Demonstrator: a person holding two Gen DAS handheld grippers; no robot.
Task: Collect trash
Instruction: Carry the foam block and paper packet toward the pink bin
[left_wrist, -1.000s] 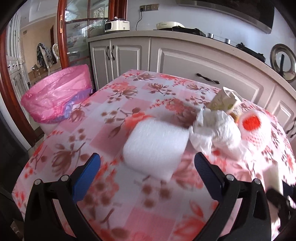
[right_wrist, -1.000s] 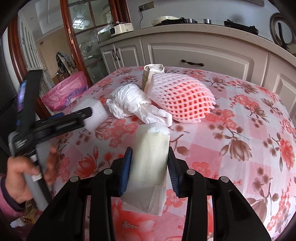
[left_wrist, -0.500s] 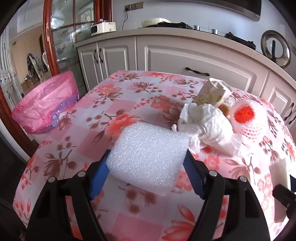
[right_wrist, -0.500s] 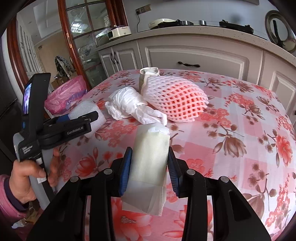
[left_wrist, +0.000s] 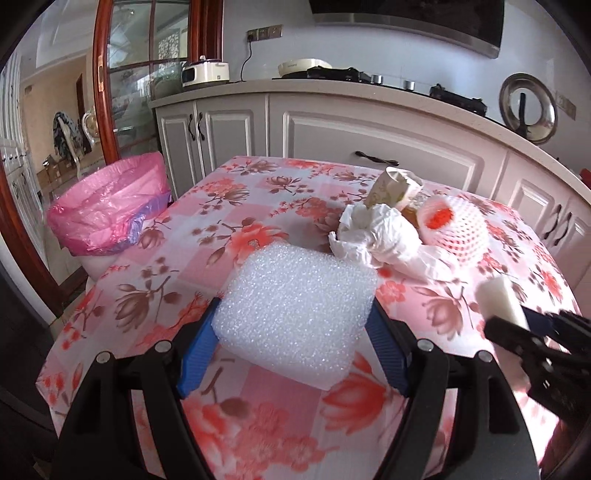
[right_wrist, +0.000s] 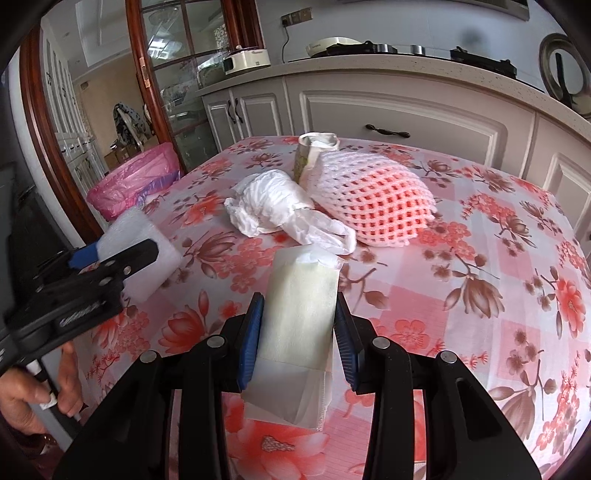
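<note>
**Both grippers clamped on trash over the table**

The left gripper (left_wrist: 293, 334) has its blue pads pressed against both sides of a white foam block (left_wrist: 295, 310); its jaws have just been closing onto it. The block sits near the table's (left_wrist: 258, 206) front left part, tilted up slightly at the near edge. The right gripper (right_wrist: 299, 332) is closed tight on a folded pale wrapper (right_wrist: 299, 310), which sticks out past the pads at both ends, over the front edge of the table.

A crumpled white bag (right_wrist: 280, 214) lies around the middle of the floral cloth, touching a pink foam net (right_wrist: 373, 206) to its right. A paper cup (right_wrist: 314, 155) stands just behind them, toward the far edge. A bin (left_wrist: 107, 210) lined with a pink bag stands on the floor just off the table's left edge. A hand (right_wrist: 40, 391) grips the left gripper's handle at the lower left of the right wrist view.
</note>
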